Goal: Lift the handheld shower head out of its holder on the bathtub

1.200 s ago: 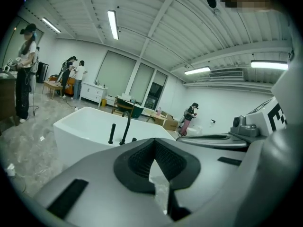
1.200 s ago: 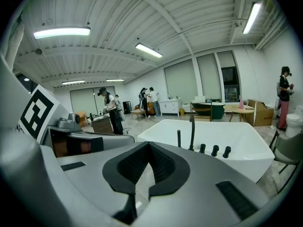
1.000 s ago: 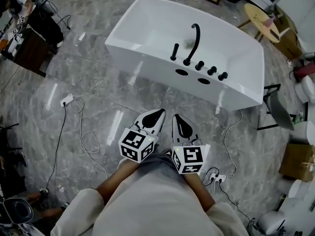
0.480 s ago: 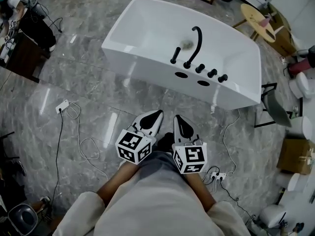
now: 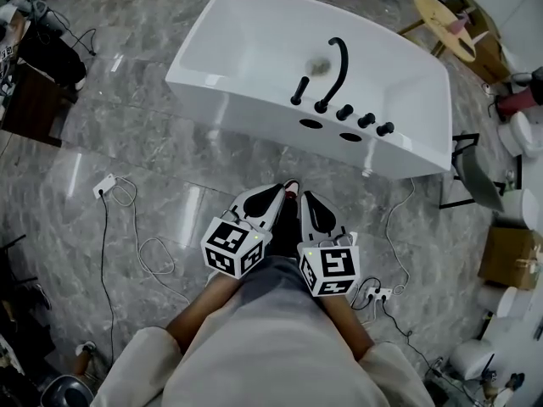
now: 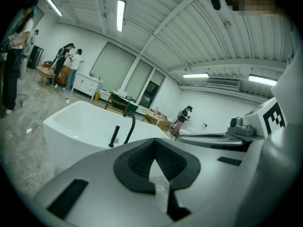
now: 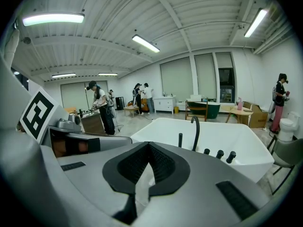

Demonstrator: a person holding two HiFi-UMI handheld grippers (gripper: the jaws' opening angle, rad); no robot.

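Note:
The white bathtub (image 5: 246,108) stands ahead of me on the marble floor. On its near rim the black handheld shower head (image 5: 299,90) stands upright in its holder, left of the curved black spout (image 5: 337,68) and a row of black knobs (image 5: 365,122). Both grippers are held close to my body, well short of the tub and side by side. My left gripper (image 5: 278,195) is shut and empty. My right gripper (image 5: 307,202) also looks shut and empty. The left gripper view shows the shower head (image 6: 114,136) ahead over the left gripper (image 6: 155,150). The right gripper view shows the shower head (image 7: 180,140) beyond the right gripper (image 7: 149,150).
A power strip with cables (image 5: 106,185) lies on the floor at left, another power strip (image 5: 379,296) by my right side. A black chair (image 5: 475,185) and a cardboard box (image 5: 509,261) stand right of the tub. People (image 7: 100,109) work at the room's far side.
Both grippers and I have moved forward toward the tub, which now sits a little nearer in the head view. A shoe tip now shows between the grippers.

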